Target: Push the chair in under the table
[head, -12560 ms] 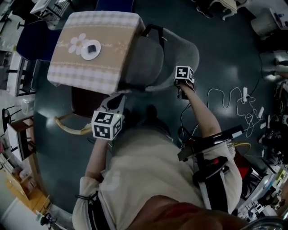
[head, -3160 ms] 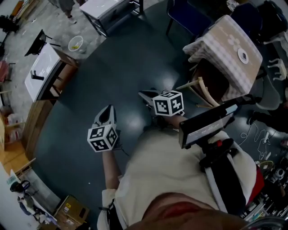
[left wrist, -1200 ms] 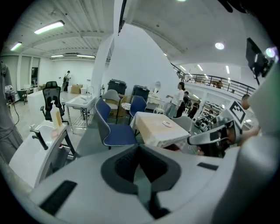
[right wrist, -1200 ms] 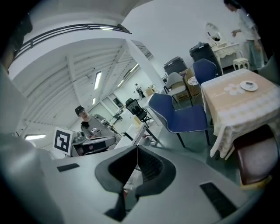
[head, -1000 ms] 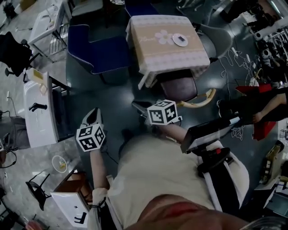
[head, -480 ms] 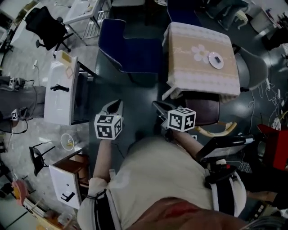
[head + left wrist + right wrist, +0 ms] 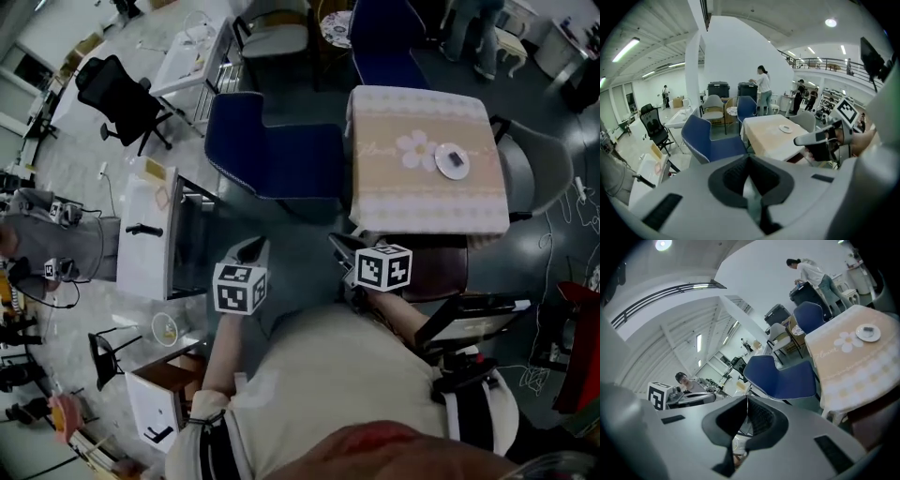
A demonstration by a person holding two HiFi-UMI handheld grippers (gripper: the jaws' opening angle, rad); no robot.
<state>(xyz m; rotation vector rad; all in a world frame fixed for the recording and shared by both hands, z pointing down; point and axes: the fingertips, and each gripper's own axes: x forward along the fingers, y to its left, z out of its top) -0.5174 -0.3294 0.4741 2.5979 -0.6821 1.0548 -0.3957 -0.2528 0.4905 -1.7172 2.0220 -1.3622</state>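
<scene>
The left claw (image 7: pixel 250 247) and right claw (image 7: pixel 339 246) are closed and empty, near the blue padded chair (image 7: pixel 281 157) beside the beige-clothed surface (image 7: pixel 405 195).

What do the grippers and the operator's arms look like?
The left gripper and right gripper are pale grey tapered shells with dark ribbed pads. Each carries a white cube with black square markers. The person wears a cream short-sleeved shirt. No cables show on the grippers.

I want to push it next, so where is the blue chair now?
In the head view, the blue chair stands left of the table, beyond the left gripper.
</scene>
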